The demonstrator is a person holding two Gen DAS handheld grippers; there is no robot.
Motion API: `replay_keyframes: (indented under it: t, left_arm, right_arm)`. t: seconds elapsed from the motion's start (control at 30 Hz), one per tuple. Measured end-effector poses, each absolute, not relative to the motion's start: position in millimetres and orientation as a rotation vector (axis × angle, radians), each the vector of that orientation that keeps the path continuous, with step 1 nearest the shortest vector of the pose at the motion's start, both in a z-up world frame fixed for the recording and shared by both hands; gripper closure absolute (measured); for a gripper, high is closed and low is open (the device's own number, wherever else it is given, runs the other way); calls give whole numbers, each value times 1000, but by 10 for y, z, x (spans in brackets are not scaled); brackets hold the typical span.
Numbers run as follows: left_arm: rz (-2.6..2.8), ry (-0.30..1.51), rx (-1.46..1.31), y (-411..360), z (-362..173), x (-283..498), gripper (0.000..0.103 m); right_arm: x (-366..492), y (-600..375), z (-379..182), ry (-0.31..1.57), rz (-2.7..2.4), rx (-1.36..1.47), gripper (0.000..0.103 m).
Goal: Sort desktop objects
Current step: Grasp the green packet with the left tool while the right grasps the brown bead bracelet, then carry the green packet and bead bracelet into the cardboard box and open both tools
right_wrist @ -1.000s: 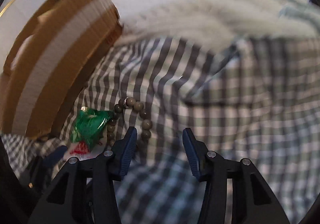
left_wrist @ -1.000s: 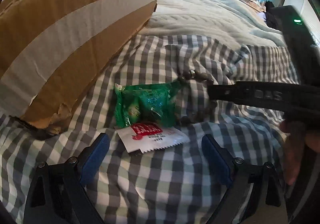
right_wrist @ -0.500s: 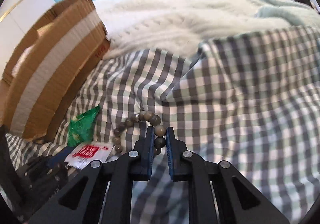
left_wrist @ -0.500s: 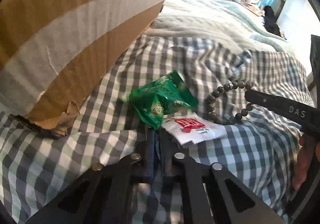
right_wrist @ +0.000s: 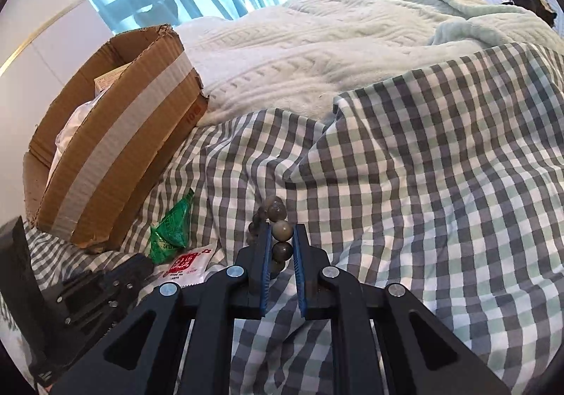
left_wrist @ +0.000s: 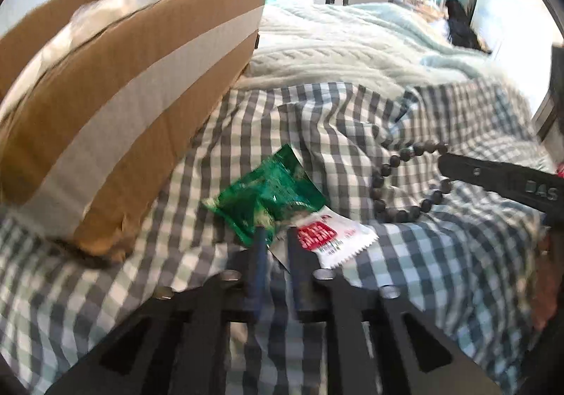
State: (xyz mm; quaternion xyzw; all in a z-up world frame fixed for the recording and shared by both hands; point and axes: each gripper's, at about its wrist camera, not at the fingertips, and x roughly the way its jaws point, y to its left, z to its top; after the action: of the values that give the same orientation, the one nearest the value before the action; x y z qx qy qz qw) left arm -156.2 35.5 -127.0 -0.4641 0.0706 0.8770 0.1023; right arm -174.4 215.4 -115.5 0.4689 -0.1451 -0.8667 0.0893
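My left gripper (left_wrist: 275, 231) is shut on the edges of a green snack packet (left_wrist: 268, 194) and a white sachet with a red label (left_wrist: 331, 236), held above the checked sheet. My right gripper (right_wrist: 282, 231) is shut on a bead bracelet (right_wrist: 280, 229) and holds it off the sheet. The bracelet also shows in the left wrist view (left_wrist: 405, 183), hanging from the right gripper's finger (left_wrist: 500, 180). The packet (right_wrist: 172, 231) and sachet (right_wrist: 187, 263) show at lower left in the right wrist view, next to the left gripper.
An open cardboard box (left_wrist: 116, 106) with a white tape stripe stands at the left and holds white items; it also shows in the right wrist view (right_wrist: 109, 152). A pale knitted blanket (right_wrist: 335, 53) lies behind the checked sheet (right_wrist: 423, 183). Room furniture stands far back.
Both grippers closed from open, the left on the packet and sachet, the right on the bracelet. Both have since lifted their loads off the sheet.
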Motion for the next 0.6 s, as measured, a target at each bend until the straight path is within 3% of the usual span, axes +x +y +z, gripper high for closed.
replay_keyframes:
  t: [0.03,0.27,0.37,0.43,0.47,0.5,0.6]
  left_arm:
    - [2586,240,-1371,392,-1284,-1603,47]
    - [2568,257,-1426,485,-1425,-1992,29]
    - [2501,130,-1539,355,-1574,-2107,34]
    - [2472,84,-1511,312,-1545,-2069,57]
    - [2474,88,-1502,311,-1522,-2048,59]
    - [2485,100,-1491,307,-1493,-2013,71]
    - [2473,57,-1467,263,-1424,-1937,77]
  right_arm:
    - [-1742,2146,-1153,-427,-2575,1394,92]
    - [-1746,2138,-1211,-417,-2566,1423,92]
    - [-1739,2149,-1211,-419,-2567,1423,92]
    - [-1739,2151,-1212,-417,-2568,1421,92]
    - [-1736,2151,-1205,-417,-2571,1416,92]
    - [-1731,2148,-1193,-416,-2572,1412,92]
    - [-1681,2129,-1116,-410,-2579,1389,92]
